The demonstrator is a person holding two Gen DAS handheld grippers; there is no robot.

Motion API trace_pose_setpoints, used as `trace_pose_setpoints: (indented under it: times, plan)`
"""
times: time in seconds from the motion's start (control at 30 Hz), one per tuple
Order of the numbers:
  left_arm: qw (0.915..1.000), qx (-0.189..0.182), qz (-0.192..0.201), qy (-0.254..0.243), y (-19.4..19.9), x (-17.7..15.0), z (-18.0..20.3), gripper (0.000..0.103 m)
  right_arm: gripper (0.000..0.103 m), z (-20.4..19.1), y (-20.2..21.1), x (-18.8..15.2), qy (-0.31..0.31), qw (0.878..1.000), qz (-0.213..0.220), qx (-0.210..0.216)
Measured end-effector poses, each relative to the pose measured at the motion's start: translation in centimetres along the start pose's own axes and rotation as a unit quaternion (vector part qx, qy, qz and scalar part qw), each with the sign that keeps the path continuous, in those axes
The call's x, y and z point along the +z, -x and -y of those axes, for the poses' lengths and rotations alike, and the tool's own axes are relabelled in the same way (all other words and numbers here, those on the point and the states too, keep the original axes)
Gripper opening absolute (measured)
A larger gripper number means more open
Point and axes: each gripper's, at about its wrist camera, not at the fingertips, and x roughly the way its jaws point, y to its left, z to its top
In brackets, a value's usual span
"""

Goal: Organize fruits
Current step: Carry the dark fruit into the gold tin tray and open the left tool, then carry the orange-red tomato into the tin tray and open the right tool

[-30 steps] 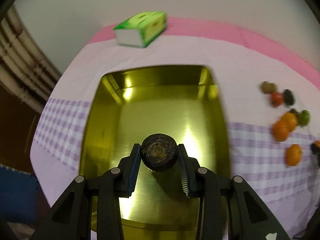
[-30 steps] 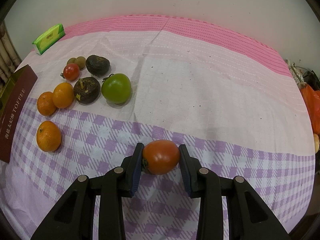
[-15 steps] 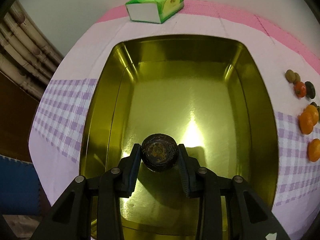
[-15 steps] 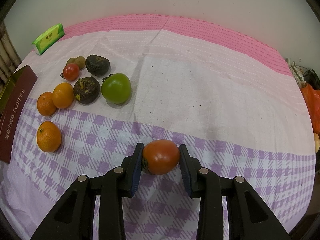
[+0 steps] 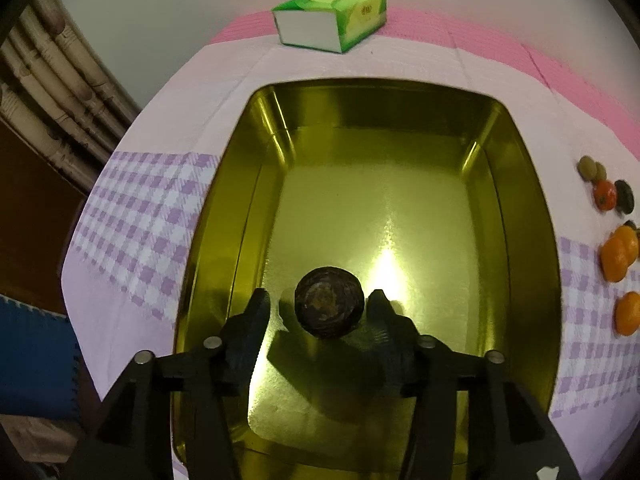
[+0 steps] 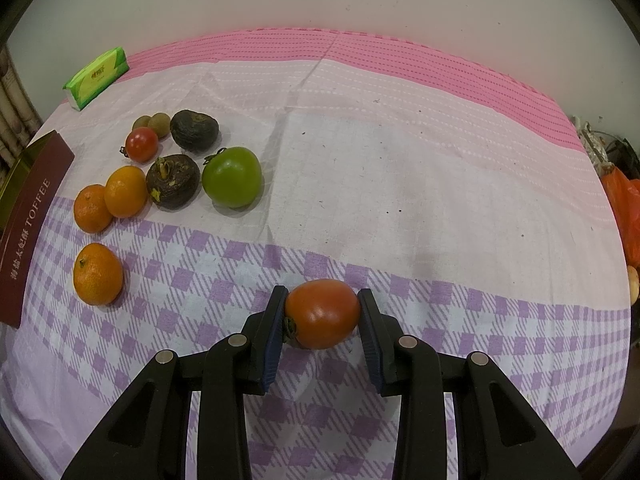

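The dark round fruit sits on the near floor of the gold tin, directly between the spread fingers of the left gripper, which has let it go with a gap on each side. Further right, the right gripper hangs low over the tabletop, clenched around a red tomato, the tin well to its left

Dark brown round wrinkled fruit resting on the floor of the gold metal tin, red-orange oval tomato over purple checked cloth, loose fruits clustered beside the tin.
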Motion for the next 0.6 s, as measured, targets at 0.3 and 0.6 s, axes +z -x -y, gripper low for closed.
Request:
trace_pose_setpoints:
  times: [0.3, 0.6]
  plan:
    - [0.9994, -0.012, 0.032, -0.004, 2.1, -0.2, 0.2, 0.071, 0.036, -0.4, 0.1, -0.2, 0.001, 1.0, 0.003, -0.012]
    - [0.9986, -0.02, 0.047, 0.016, 3.5, -0.1, -0.7, 0.073, 0.036, -1.4, 2.5, 1.0, 0.0, 1.0, 0.026, -0.01]
